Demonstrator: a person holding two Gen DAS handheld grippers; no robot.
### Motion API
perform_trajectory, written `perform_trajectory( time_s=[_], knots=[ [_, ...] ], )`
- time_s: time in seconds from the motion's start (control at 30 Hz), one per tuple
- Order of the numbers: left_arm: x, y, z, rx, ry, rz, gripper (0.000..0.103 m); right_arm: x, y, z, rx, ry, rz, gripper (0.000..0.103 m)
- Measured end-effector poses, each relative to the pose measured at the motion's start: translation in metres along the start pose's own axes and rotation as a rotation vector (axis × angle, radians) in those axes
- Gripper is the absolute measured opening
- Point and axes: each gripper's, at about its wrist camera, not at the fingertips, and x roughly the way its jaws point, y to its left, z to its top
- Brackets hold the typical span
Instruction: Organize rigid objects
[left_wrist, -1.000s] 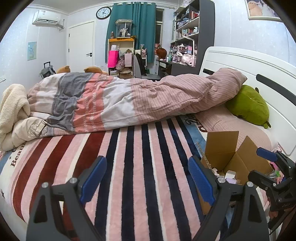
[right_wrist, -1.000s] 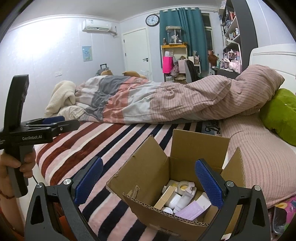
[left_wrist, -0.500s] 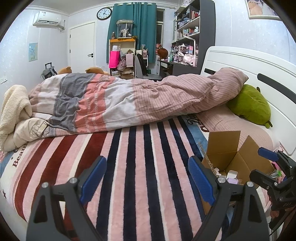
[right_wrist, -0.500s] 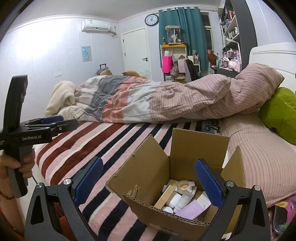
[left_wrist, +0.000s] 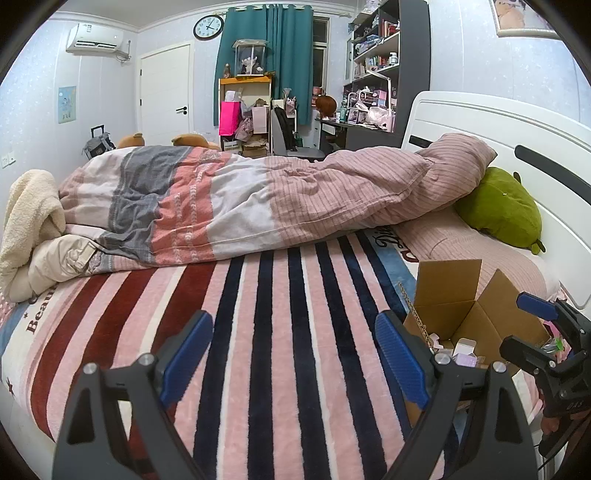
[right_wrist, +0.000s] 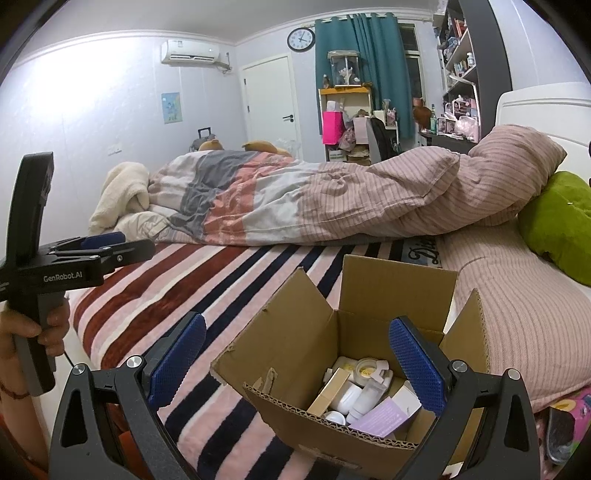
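Note:
An open cardboard box (right_wrist: 295, 354) stands on the striped blanket near the bed's front right; it also shows in the left wrist view (left_wrist: 448, 295). Inside lie several small rigid items: white bottles (right_wrist: 351, 397), a tape roll (right_wrist: 367, 367) and a lilac carton (right_wrist: 380, 419). My right gripper (right_wrist: 295, 362) is open and empty, hovering just in front of the box opening. My left gripper (left_wrist: 293, 350) is open and empty over the striped blanket, left of the box. It also shows in the right wrist view (right_wrist: 107, 245), held in a hand.
The striped blanket (left_wrist: 258, 332) covers the near half of the bed. A rolled duvet (left_wrist: 240, 199) lies across the middle. A green plush pillow (left_wrist: 498, 208) leans by the white headboard (left_wrist: 517, 136). A cream fleece (left_wrist: 26, 218) lies at the far left.
The left wrist view has shifted slightly, with the box now a little further right and lower. Both grippers stay open; the right one has hardly moved.

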Motion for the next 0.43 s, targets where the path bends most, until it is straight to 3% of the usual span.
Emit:
perform_trajectory(
  time_s=[0.43],
  knots=[
    [0.0001,0.0009,0.0006,0.001,0.0,0.0,0.088,-0.0005,-0.0009,0.0006,0.001,0.001,0.001,0.1]
  ],
)
